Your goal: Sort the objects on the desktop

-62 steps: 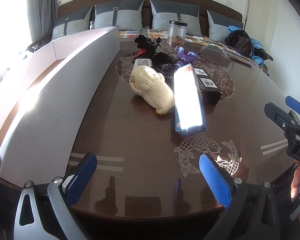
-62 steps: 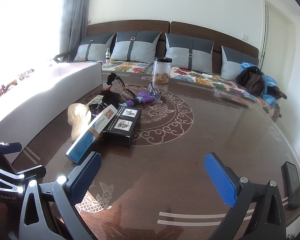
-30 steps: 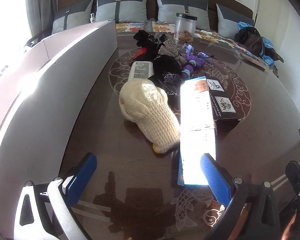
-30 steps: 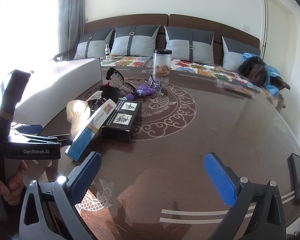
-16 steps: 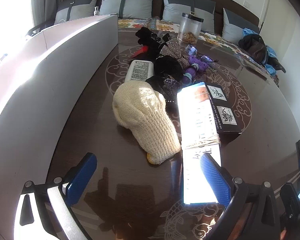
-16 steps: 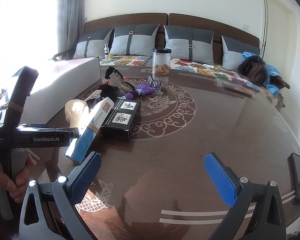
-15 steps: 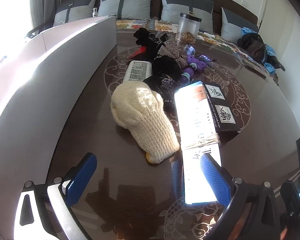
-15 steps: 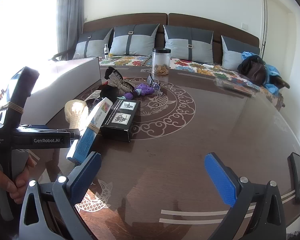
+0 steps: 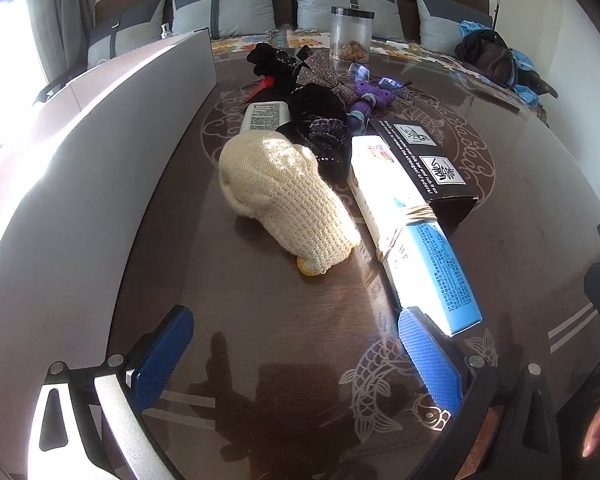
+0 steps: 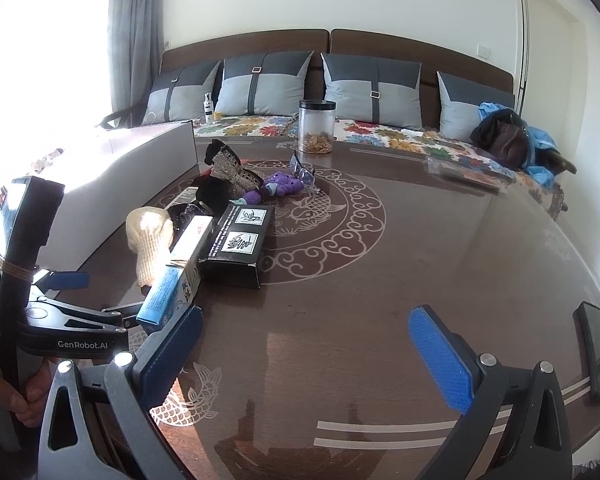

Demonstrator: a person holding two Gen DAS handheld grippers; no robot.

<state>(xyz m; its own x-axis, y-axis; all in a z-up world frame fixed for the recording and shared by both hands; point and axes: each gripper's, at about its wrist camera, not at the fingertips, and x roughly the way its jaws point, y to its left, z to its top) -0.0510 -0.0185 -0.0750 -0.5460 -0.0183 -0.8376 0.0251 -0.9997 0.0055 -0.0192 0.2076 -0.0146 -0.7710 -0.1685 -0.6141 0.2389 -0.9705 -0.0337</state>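
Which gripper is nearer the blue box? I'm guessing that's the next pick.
Left. The left gripper has one finger right beside the blue box; the right gripper hangs farther back, off to its right.

1. The right gripper [image 10: 306, 354] has its jaws wide apart above the dark table [image 10: 420, 264].
2. At far left, the left gripper [image 10: 100, 298] is near a blue-white box [image 10: 178, 270].
3. A black box [image 10: 238, 246] touches that box.
4. A phone [image 10: 596, 348] lies at right.
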